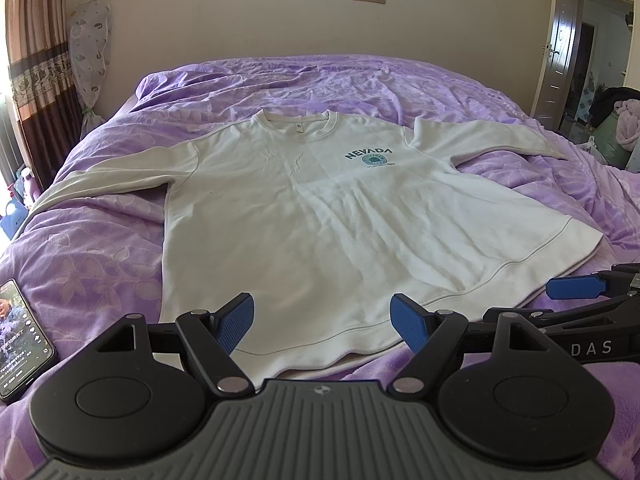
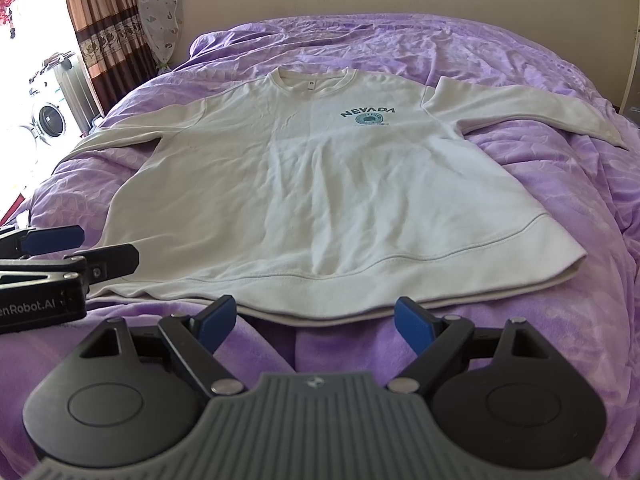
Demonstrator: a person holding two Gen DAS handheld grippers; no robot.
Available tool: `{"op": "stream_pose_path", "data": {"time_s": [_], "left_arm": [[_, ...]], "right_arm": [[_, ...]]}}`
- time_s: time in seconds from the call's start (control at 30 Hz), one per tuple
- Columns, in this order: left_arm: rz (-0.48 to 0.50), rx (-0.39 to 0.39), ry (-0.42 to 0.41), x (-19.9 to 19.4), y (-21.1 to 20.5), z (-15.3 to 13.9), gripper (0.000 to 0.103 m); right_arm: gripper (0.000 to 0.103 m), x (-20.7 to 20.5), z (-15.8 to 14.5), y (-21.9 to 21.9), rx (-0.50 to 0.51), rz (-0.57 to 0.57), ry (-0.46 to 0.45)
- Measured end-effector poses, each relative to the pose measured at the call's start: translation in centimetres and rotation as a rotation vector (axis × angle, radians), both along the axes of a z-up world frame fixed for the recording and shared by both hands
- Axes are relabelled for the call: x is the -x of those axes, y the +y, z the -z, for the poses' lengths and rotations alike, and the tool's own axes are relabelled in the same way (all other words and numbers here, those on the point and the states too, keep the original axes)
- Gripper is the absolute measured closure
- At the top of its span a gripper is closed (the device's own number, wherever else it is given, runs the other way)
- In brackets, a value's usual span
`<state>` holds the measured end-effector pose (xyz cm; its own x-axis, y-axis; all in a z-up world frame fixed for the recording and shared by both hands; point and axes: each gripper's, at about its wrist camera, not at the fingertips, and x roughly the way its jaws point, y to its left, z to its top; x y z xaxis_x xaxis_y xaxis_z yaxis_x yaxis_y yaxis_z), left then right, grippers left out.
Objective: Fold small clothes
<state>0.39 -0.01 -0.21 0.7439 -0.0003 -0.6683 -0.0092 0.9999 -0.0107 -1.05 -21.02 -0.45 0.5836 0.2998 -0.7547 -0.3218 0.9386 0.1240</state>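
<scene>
A white long-sleeved sweatshirt [image 1: 304, 216] with a teal "NEVADA" print lies flat and face up on the purple bed cover, sleeves spread to both sides, hem nearest me. It also shows in the right wrist view [image 2: 320, 184]. My left gripper [image 1: 322, 320] is open and empty, low over the hem. My right gripper [image 2: 314, 320] is open and empty, just short of the hem. The right gripper also shows at the right edge of the left wrist view [image 1: 580, 300]. The left gripper shows at the left edge of the right wrist view [image 2: 76, 248].
A phone [image 1: 20, 336] with a lit screen lies on the purple bed cover [image 1: 360, 80] at the near left. A brown curtain [image 1: 32, 60] and a wrapped floor fan [image 1: 90, 52] stand at the left. A washing machine [image 2: 48, 120] shows by the window. An open door [image 1: 568, 48] is at the right.
</scene>
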Motion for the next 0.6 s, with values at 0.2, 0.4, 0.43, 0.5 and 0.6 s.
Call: {"op": "stream_pose_path", "data": {"time_s": [0.2, 0.4, 0.43, 0.5, 0.6], "left_arm": [[0.000, 0.001, 0.000, 0.02, 0.01, -0.01, 0.012], [0.000, 0.001, 0.001, 0.01, 0.01, -0.01, 0.012], [0.000, 0.001, 0.002, 0.02, 0.01, -0.01, 0.012], [0.000, 0.001, 0.001, 0.01, 0.02, -0.01, 0.012], [0.000, 0.001, 0.002, 0.01, 0.01, -0.01, 0.012]], "right_arm": [[0.021, 0.02, -0.01, -0.06, -0.001, 0.000, 0.003], [0.021, 0.09, -0.02, -0.09, -0.002, 0.002, 0.010], [0.021, 0.08, -0.02, -0.10, -0.002, 0.002, 0.011], [0.021, 0.08, -0.02, -0.10, -0.003, 0.002, 0.011], [0.021, 0.07, -0.03, -0.11, -0.002, 0.002, 0.011]]}}
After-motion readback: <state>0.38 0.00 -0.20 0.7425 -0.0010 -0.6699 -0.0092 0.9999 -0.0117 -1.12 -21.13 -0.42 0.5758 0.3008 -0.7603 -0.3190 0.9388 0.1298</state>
